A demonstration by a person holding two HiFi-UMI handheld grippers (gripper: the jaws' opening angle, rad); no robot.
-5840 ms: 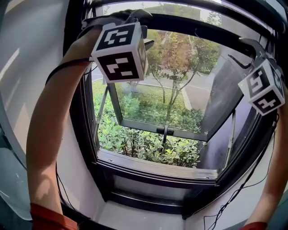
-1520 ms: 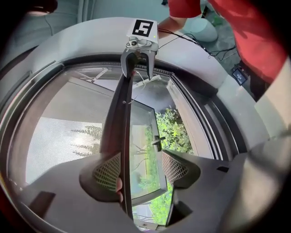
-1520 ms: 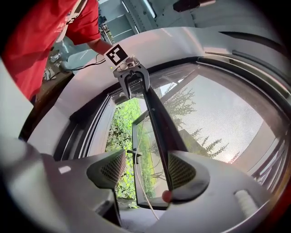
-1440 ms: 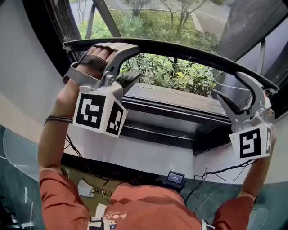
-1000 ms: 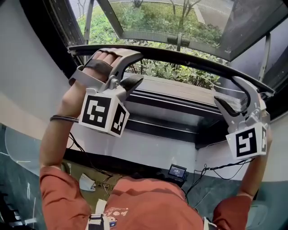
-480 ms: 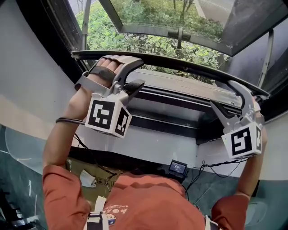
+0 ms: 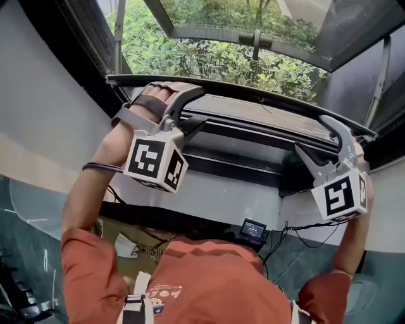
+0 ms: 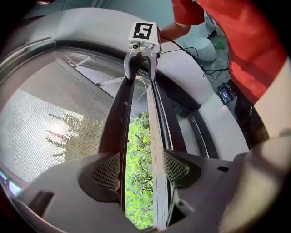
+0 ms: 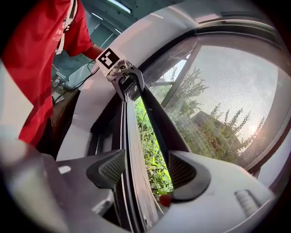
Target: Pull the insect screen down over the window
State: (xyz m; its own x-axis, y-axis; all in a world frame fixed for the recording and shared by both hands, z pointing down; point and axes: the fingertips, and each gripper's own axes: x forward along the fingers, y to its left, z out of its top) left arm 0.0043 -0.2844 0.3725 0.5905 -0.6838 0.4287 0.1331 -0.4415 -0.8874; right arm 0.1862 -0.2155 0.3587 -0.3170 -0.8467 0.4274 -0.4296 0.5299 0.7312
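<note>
**Head view.** Dark bar (image 7: pixel 253 95) of the insect screen (image 7: pixel 215 19) slanting across the frame from upper left to mid right. Window sill (image 7: pixel 266 119) just below it in the frame. Left gripper (image 7: pixel 193 107) at centre left, upper jaw curved over the bar, lower jaw beneath it. Right gripper (image 7: pixel 316 140) at far right, hooked over the bar the same way.

**Left gripper view.** Jaws spread wide, clamping nothing. Bar (image 8: pixel 119 123) running up the middle, close against the left-hand pad (image 8: pixel 107 172). Screen mesh (image 8: pixel 54 127) filling the left of the frame. A strip of leaves (image 8: pixel 136 150), then the pale sill rail (image 8: pixel 153 136), lying between the bar and the right-hand pad. Other gripper visible at top centre, on the same bar.

**Right gripper view.** Mirror of the above. Jaws wide, no grip closed. Bar (image 9: pixel 157 123) just beside the right-hand pad (image 9: pixel 184 170), mesh (image 9: pixel 227 104) to the right, and leaves and sill rail between the pads.

**Step, as judged.** Mid-pull: screen partly down, green gap to the sill not yet closed.

**Next move, as judged.** Press down evenly with both upper jaws. Hold the two ends level so the bar does not bind. Carry on until bar meets sill. Watch for a hooked jaw slipping off, with nothing pinching the bar.
</note>
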